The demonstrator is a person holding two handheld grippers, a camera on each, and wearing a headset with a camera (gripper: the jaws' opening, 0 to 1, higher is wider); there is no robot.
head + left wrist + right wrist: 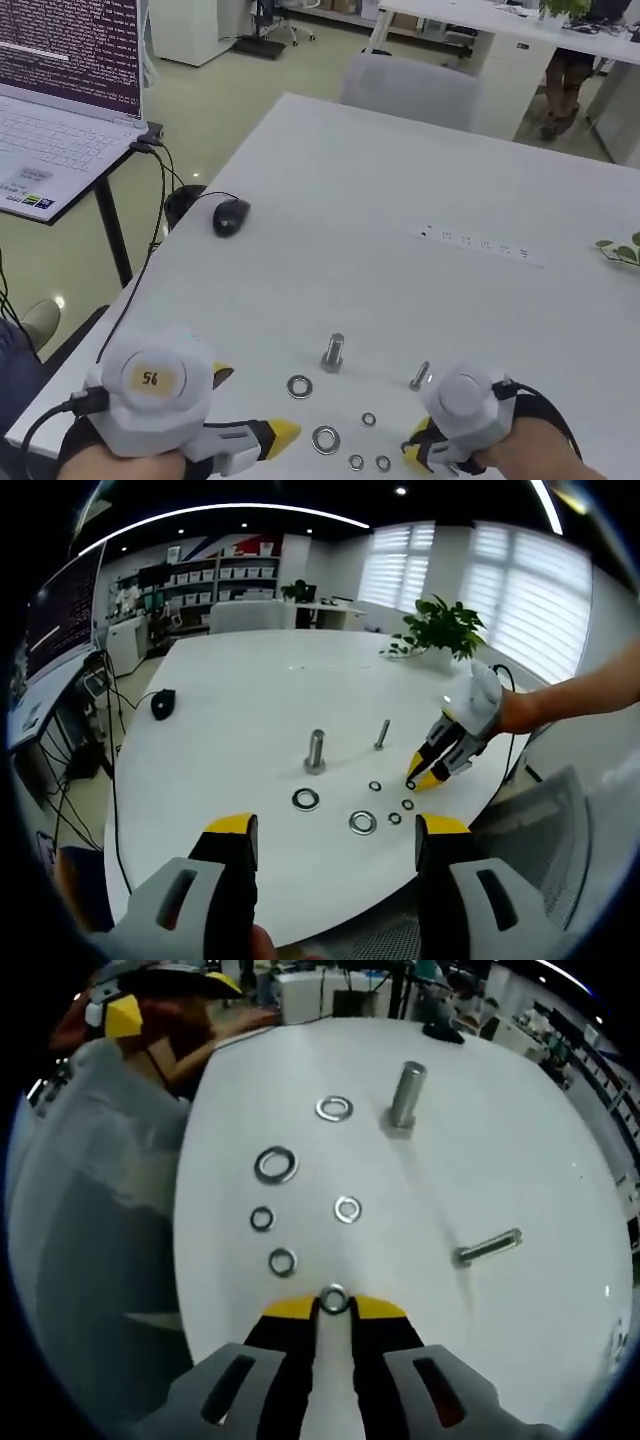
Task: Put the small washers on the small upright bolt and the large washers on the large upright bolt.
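Note:
The large upright bolt (333,352) and the small upright bolt (420,376) stand near the table's front edge. In front of them lie two large washers (299,386) (325,439) and three small washers (369,419) (356,462) (383,463). My right gripper (333,1306) is shut on a small washer (333,1300), just above the table beside the loose small washers (282,1260), short of the small bolt (488,1249). My left gripper (337,830) hangs open and holds nothing, at the table's front edge, facing the large washers (306,799) and the large bolt (316,751).
A black mouse (230,215) lies at the table's left edge, and a white power strip (480,244) lies farther back. A laptop (60,100) sits on a stand to the left. A potted plant (440,630) is at the far right of the table (400,180).

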